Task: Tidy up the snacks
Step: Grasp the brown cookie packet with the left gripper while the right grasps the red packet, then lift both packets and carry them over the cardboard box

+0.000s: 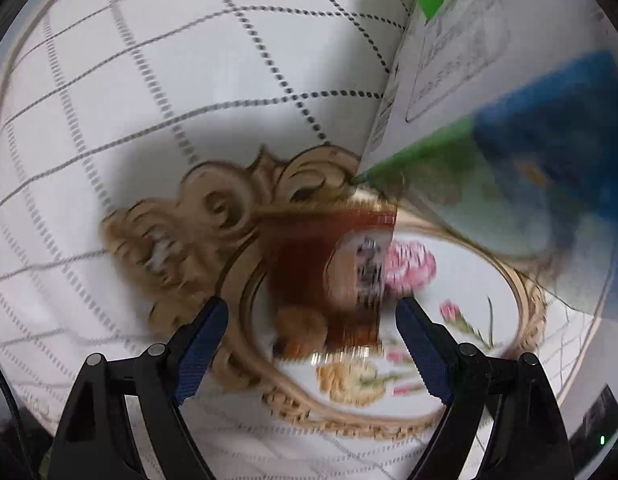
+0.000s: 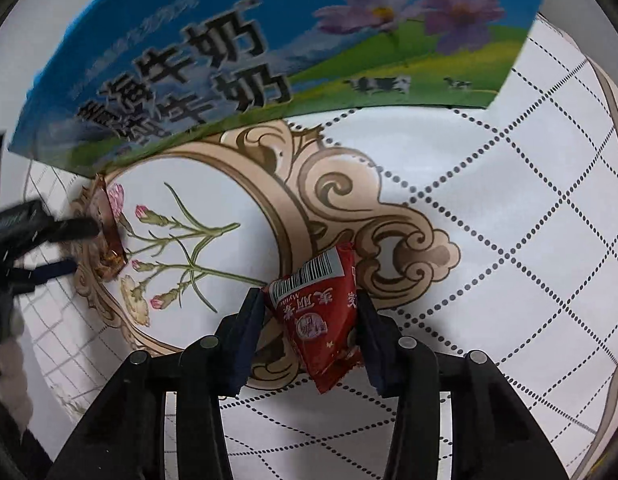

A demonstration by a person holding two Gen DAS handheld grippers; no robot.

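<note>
Over the cloth: white tablecloth (image 2: pixel 489 208) with a dotted diamond grid and a printed oval frame of gold scrolls around painted flowers — both grippers work above this oval.
Milk carton: large blue-and-green milk carton (image 2: pixel 245 56) stands at the far edge of the oval, its lower edge overlapping the frame; it crowds the space behind both snacks, so any lift is best kept straight up and clear of its edge.
Left gripper: left gripper (image 1: pixel 311 312) points down over the oval, jaws standing wide on either side of a brown snack packet (image 1: pixel 329 280); in its own blurred view the pads are not yet pressing on the wrapper.
Brown packet: seen from the right wrist view it stands on edge at the oval's far left rim, just beside the carton — a thin target, so I judge the jaws should centre on it and close across its flat faces, not its ends.
Right gripper: right gripper (image 2: pixel 309 320) has its jaws drawn in on a red snack packet (image 2: pixel 321 320), pads pressing its two sides.
Red packet: barcode end up, hanging over the oval's right scrollwork; the grip sits low and off-centre, so a slow carry seems wise to stop it swinging or slipping.
</note>
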